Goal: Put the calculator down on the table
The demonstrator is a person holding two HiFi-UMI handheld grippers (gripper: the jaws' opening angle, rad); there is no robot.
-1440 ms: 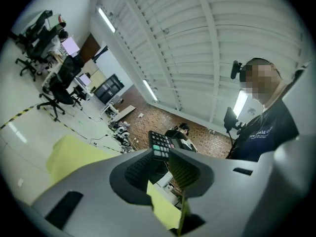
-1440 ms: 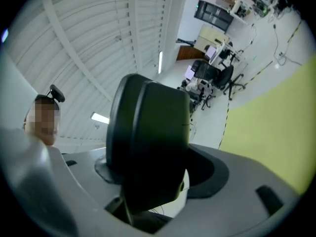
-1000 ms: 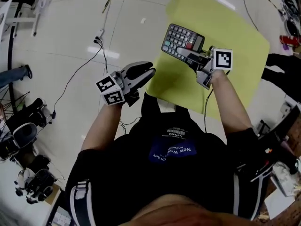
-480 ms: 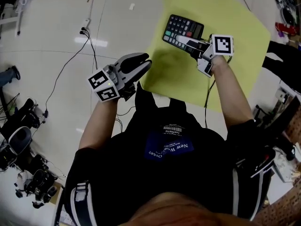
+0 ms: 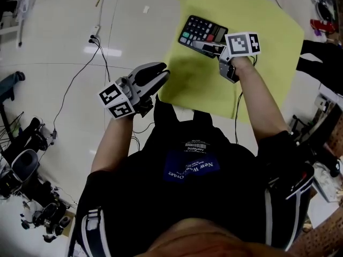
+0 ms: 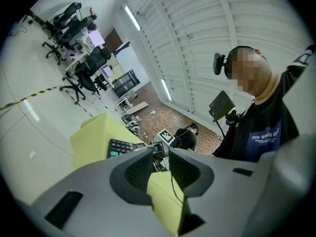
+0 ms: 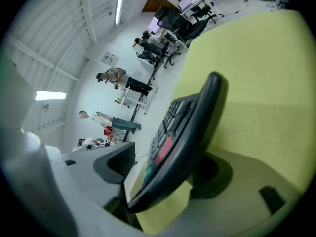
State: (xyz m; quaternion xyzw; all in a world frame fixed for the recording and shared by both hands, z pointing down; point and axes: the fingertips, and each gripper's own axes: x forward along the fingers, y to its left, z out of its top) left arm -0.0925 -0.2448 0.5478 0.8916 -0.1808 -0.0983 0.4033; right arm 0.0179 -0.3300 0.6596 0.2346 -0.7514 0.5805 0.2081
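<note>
A black calculator (image 5: 202, 29) with grey keys and one red key is held over the yellow-green table (image 5: 268, 47). My right gripper (image 5: 202, 45) is shut on its near end, one finger lying across the keys. In the right gripper view the calculator (image 7: 185, 127) stands tilted on edge between the jaws, above the table (image 7: 261, 73); whether it touches the top is hidden. My left gripper (image 5: 159, 76) hangs off the table's near left corner, its jaws slightly apart and holding nothing. In the left gripper view the left gripper (image 6: 159, 168) points level toward the calculator (image 6: 121, 147).
Cables (image 5: 99, 47) trail over the pale floor left of the table. Dark equipment (image 5: 24, 159) crowds the floor at far left. Office chairs (image 6: 81, 65) stand further off. People (image 7: 118, 78) are across the room. The table's near edge (image 5: 198, 108) is close to my body.
The right gripper has come down toward the table with the calculator and tipped further downward. The left gripper has hardly moved.
</note>
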